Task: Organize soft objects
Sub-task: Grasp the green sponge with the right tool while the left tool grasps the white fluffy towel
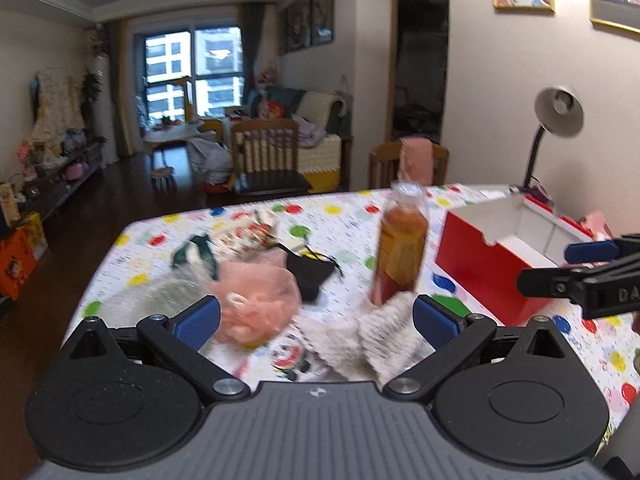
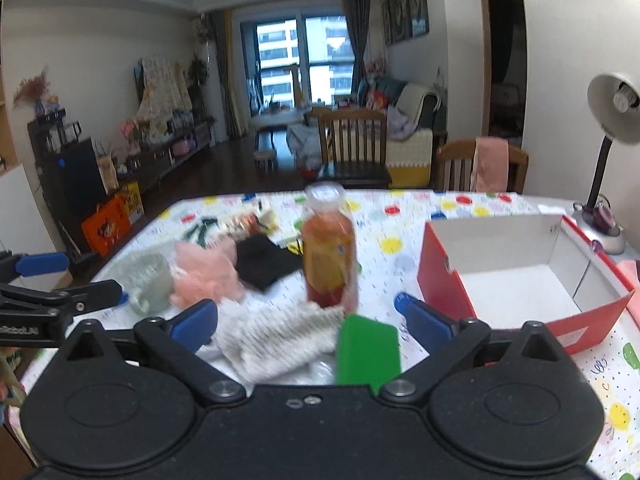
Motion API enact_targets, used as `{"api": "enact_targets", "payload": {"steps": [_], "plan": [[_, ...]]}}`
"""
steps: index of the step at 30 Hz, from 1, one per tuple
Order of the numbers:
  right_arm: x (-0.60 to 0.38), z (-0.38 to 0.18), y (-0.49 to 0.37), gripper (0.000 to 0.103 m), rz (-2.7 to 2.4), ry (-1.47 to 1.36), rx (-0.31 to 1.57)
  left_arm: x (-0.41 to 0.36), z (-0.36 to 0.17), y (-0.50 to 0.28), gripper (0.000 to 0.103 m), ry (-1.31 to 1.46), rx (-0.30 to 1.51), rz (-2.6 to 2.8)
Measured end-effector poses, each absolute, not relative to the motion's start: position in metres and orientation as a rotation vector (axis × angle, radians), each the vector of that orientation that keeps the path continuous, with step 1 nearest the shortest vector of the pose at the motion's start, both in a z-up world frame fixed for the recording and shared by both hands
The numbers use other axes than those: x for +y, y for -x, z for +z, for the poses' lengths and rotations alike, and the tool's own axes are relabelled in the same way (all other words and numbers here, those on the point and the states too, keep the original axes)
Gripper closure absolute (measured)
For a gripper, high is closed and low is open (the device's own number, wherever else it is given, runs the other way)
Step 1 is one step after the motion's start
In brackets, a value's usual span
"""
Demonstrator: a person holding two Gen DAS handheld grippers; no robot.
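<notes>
1. Nearest the left wrist camera: left gripper (image 1: 316, 320), jaws wide apart, clamped on nothing, hovering low over the counter (image 1: 352, 208) with its polka-dot cloth.
2. Between and just ahead of those blue fingertips (image 1: 198, 318): a grey-white fuzzy knit cloth (image 1: 376, 336) on the right side, a pink mesh bath pouf (image 1: 256, 300) on the left, both lying on the counter.
3. Nearest the right wrist camera: right gripper (image 2: 306, 322), jaws likewise wide apart and holding nothing.
4. Between its fingers: the same fuzzy cloth, plus a green rectangular sponge (image 2: 368, 350) just beside it on the right.
5. A little farther: a bottle (image 2: 329, 248) of amber-red liquid, upright, touching or nearly touching the far edge of the fuzzy cloth; too blurred to tell which.
6. Left of the bottle: a black fabric piece (image 2: 266, 262) beside the pouf, and a pale translucent mug (image 2: 150, 280) at the near left.
7. Beyond those: a green ribbon (image 1: 196, 254) and a crumpled patterned wrapper (image 1: 244, 236), details blurred.
8. Right of the bottle, well apart from the soft things: an open red box (image 2: 444, 280) with white interior, nothing visible inside.
9. Behind the box: a grey desk lamp (image 2: 612, 112) at the counter's far right corner.
10. Past the counter: wooden chairs (image 2: 352, 136), one draped with a pink towel (image 2: 490, 164).
</notes>
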State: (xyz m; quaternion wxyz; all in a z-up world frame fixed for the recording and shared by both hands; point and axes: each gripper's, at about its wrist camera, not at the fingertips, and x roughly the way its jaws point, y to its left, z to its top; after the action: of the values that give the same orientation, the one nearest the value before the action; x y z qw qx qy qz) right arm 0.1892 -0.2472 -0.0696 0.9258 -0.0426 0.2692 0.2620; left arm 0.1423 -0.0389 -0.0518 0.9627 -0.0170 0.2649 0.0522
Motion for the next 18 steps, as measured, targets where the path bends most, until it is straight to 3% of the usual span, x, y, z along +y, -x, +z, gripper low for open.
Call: {"api": "enact_targets", "payload": {"steps": [18], "plan": [[-0.249, -0.13, -0.286, 0.019, 0.638, 0.22, 0.814, -0.072, -0.125, -0.229, 0.001, -0.023, 0.689, 0.04]]}}
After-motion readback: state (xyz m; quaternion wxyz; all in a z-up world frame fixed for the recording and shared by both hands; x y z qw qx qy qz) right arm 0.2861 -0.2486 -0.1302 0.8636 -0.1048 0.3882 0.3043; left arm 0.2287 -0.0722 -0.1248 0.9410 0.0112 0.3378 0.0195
